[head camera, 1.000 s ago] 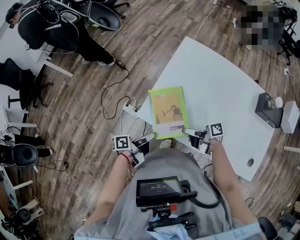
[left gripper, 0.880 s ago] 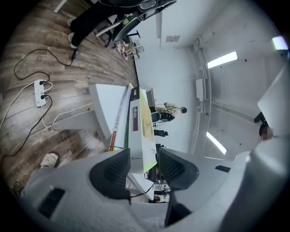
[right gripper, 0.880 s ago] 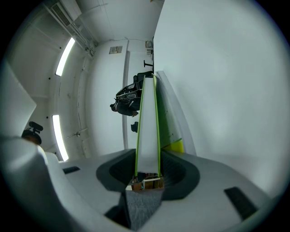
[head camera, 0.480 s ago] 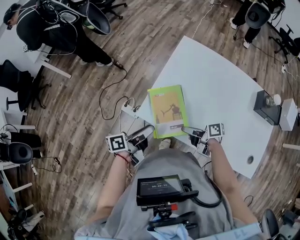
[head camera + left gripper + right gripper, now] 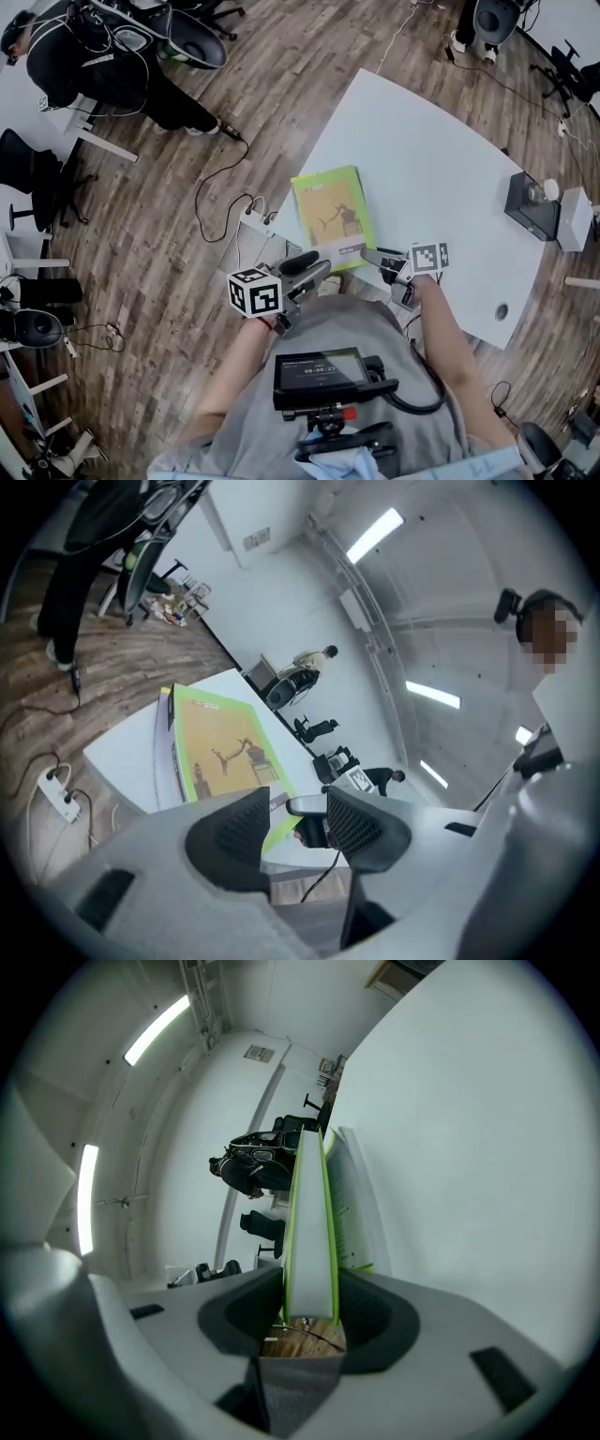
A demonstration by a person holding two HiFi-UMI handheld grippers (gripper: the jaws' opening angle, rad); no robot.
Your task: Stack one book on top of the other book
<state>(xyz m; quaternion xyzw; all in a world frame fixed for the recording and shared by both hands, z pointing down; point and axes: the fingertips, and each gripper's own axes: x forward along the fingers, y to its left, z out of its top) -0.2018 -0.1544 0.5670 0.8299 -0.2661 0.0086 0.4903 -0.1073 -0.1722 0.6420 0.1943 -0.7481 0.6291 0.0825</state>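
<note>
The right tongs (image 5: 372, 256) squeeze the near edge of the green book (image 5: 330, 211) just ahead on the surface (image 5: 441, 159), left tongs (image 5: 312, 269) apart and empty, so hold firm and keep it flat.

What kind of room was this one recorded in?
Most likely an open office or lab workspace: a large white table stands on a wood-plank floor, a black office chair sits nearby, and a white power strip with trailing cables lies on the floor.
</note>
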